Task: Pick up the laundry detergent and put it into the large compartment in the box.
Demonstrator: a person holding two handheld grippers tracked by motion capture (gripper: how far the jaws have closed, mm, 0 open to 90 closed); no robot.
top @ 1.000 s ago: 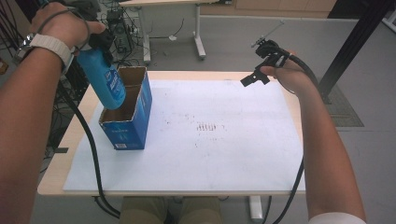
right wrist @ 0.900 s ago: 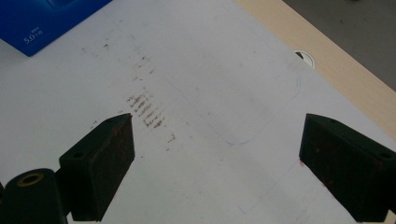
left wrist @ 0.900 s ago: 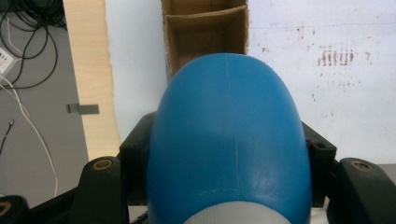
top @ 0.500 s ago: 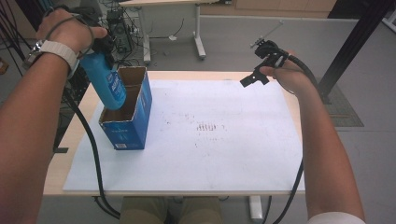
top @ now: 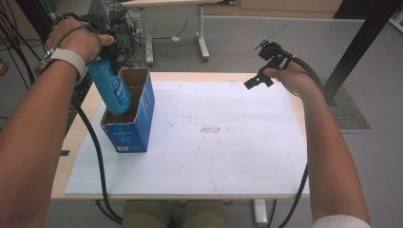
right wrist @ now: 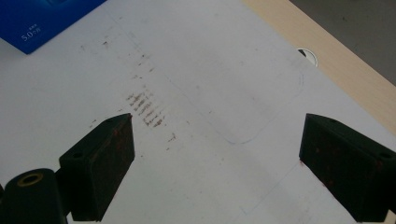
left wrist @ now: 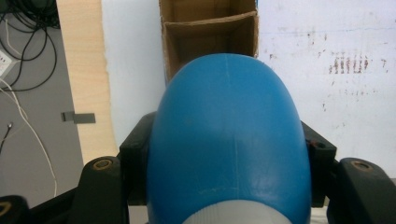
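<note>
Bottle, blue plastic [top: 110,85], pinched by the left gripper [left wrist: 229,154], looks partway into the blue cardboard box [top: 130,118] near the table's left edge; right gripper [right wrist: 215,168] spread, empty.

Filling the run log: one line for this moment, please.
left gripper: shut on blue bottle | bottle: entering cardboard box | right gripper: open, above table

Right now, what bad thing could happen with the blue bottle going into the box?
The blue bottle goes in tilted, so it might catch the cardboard divider or the rim. The blue box stands free on the white sheet; a push could tip or slide it, since the right gripper, open, hovers far off.
</note>
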